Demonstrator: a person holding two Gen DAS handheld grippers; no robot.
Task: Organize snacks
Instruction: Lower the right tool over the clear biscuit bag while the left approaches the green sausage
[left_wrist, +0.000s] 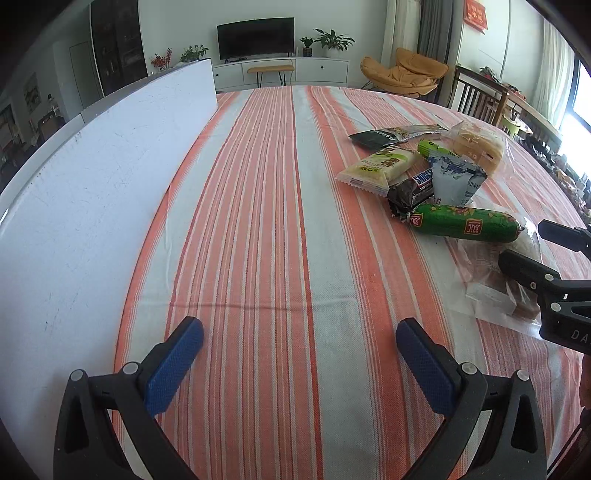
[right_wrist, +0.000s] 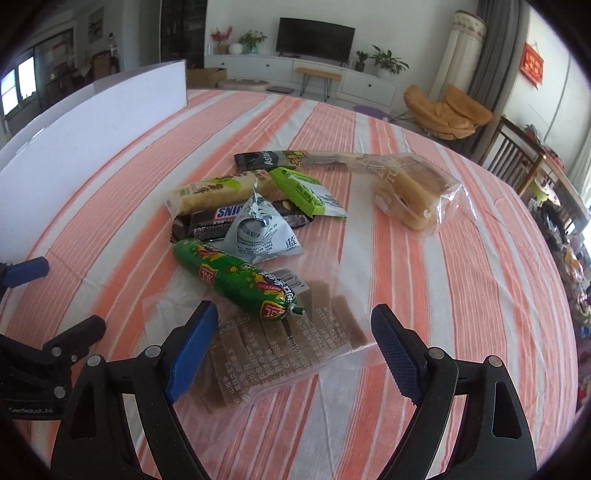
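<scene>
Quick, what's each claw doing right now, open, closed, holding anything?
Left claw: open, empty, over bare striped cloth.
Right claw: open, holding nothing, above the clear bag of brown slices.

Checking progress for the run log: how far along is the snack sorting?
Done: nothing visibly sorted; the snacks sit in one loose pile, with the green sausage lying on the clear bag of brown slices. In hand: nothing. The right hand-held gripper is open over that bag, and the left hand-held gripper is open above bare striped tablecloth. Left: the entire pile.
</scene>
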